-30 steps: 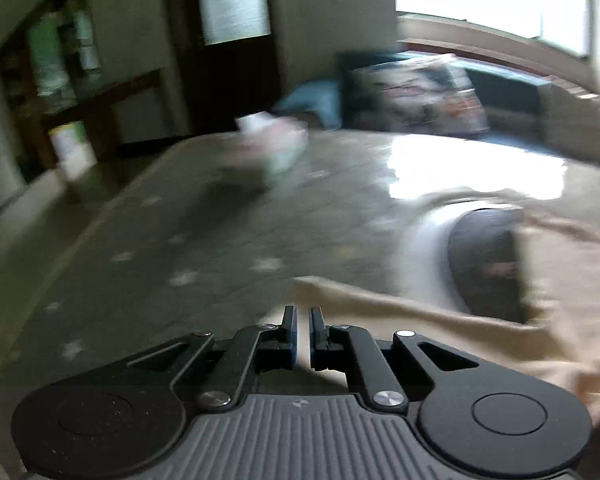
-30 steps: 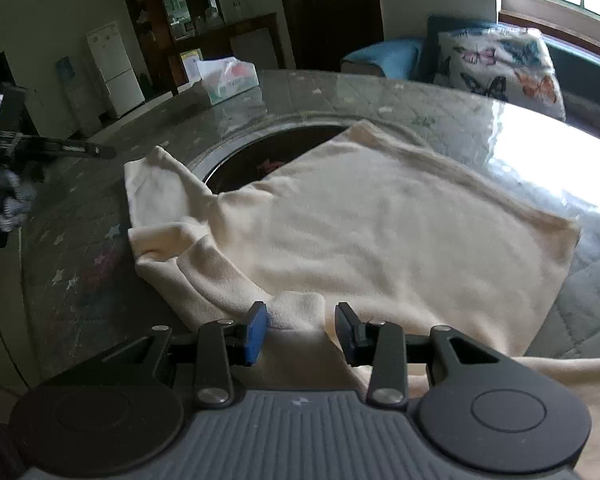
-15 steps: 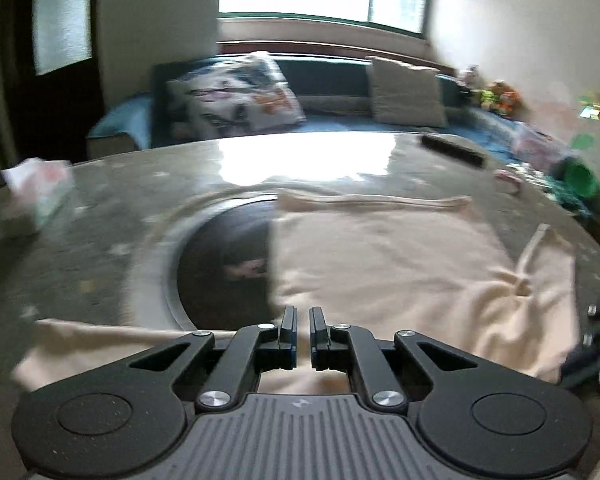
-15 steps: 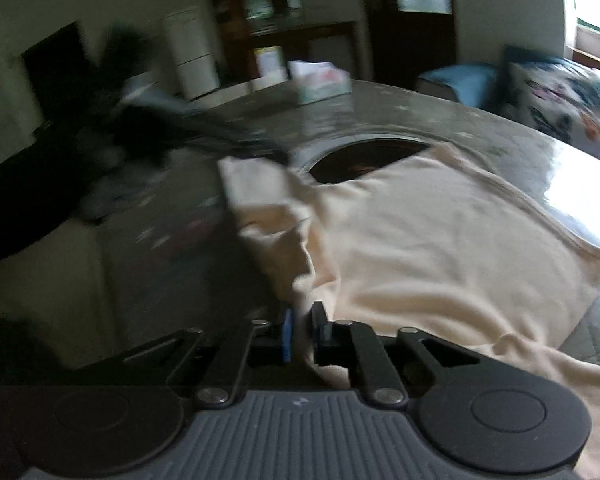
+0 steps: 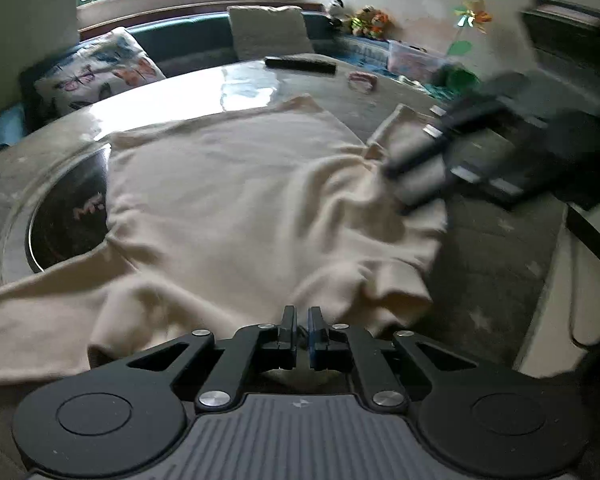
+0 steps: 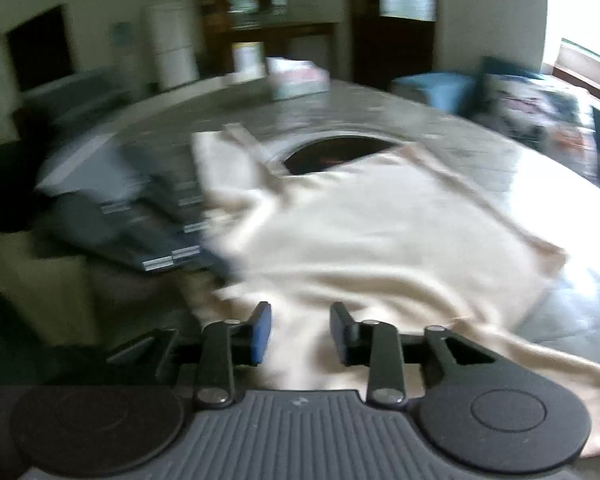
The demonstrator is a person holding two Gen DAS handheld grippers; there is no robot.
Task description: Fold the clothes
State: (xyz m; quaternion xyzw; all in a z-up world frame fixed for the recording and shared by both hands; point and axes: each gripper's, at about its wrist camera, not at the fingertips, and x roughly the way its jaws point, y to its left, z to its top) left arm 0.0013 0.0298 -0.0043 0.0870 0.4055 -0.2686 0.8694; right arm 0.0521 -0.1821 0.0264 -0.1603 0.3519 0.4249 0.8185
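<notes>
Left wrist view: the cream sweater (image 5: 236, 200) lies spread on the round bench (image 5: 496, 264), one sleeve at 8 o'clock, the other bunched at 2 o'clock; folding looks barely begun. The left gripper (image 5: 301, 322) is clenched, over the near hem; cloth between the pads cannot be confirmed.

Right wrist view: the right gripper (image 6: 300, 330) has just been opening; its jaws stand apart over the sweater, gripping nothing.

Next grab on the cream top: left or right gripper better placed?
Right gripper: its jaws have just been opening, now open with the cream top between them, not pinched. Left gripper is shut and would likely need reopening first.
</notes>
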